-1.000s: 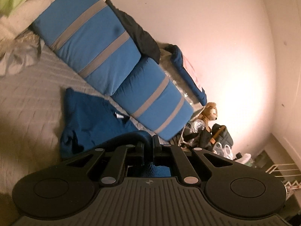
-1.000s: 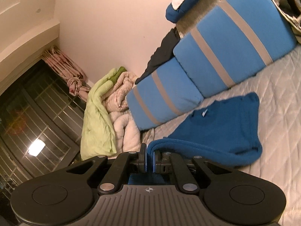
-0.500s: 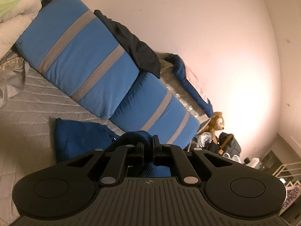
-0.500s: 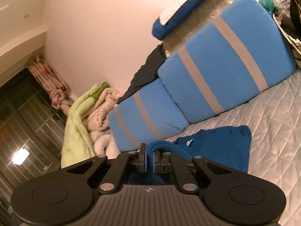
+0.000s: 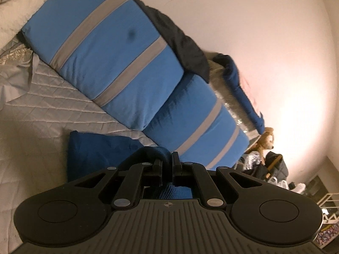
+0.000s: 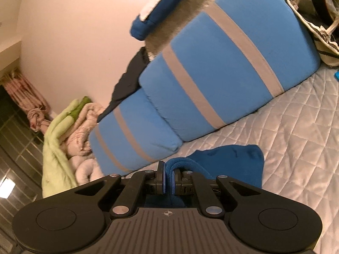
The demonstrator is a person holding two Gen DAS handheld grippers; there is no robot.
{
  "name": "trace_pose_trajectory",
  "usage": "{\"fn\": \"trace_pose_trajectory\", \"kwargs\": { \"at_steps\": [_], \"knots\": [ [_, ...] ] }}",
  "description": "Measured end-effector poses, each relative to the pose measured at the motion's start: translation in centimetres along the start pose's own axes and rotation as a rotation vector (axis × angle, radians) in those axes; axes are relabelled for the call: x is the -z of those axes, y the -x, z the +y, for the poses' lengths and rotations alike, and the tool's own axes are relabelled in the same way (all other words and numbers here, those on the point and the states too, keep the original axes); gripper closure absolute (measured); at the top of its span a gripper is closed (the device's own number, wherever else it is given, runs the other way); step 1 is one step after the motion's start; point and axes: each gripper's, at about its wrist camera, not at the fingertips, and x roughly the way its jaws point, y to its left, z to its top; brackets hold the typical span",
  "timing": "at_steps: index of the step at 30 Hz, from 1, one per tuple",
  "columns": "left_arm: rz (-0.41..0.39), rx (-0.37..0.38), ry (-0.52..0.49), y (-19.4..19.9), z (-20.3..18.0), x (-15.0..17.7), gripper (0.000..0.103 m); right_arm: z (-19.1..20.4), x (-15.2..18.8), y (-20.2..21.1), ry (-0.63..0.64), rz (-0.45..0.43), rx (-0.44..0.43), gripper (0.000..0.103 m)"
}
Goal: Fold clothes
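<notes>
While both grippers pinch one blue garment, two striped pillows lie beyond.

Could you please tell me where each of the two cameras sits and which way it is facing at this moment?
Left wrist: on the left gripper, looking along its jaws over the blue garment towards the striped pillows and wall; only the gripper shows.
Right wrist: on the right gripper, facing the pillows, with blankets at left; only the gripper shows.
Shared: garment, pillows, quilted bed.
</notes>
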Motion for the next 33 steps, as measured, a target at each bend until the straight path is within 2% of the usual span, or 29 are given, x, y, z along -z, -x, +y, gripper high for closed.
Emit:
{"fn": "trace_pose_trajectory", "kwargs": {
  "at_steps": [8, 20, 25, 27, 29, 31, 33],
  "knots": [
    [0.026, -0.057, 0.035, -4.7, 2.6, -2.1, 0.095, -2.4, -1.7, -4.9, -0.008, 0.012, 0.059, 0.095],
    [0.116, -0.199, 0.054, -12.5, 7.8, -2.6, 0.095, -7.6, -1.5, -12.8, -0.046, 0.079, 0.19, 0.095],
    [0.156, -0.245, 0.134, -15.4, 10.8, -2.1, 0.093, -9.5, -1.3, -15.8, -0.064, 0.125, 0.253, 0.094],
    [0.193, -0.273, 0.18, -16.4, 12.0, -1.7, 0.083, -10.4, -1.0, -16.8, -0.086, 0.157, 0.282, 0.087],
    [0.216, -0.275, 0.232, -16.7, 12.7, -1.3, 0.071, -11.1, -0.7, -17.5, -0.111, 0.184, 0.308, 0.053],
    [0.22, -0.246, 0.258, -16.4, 12.7, -0.9, 0.062, -11.2, -0.3, -17.2, -0.127, 0.188, 0.288, 0.045],
    [0.232, -0.231, 0.252, -15.8, 12.3, -0.8, 0.053, -11.0, 0.0, -16.6, -0.131, 0.204, 0.277, 0.044]
  ]
}}
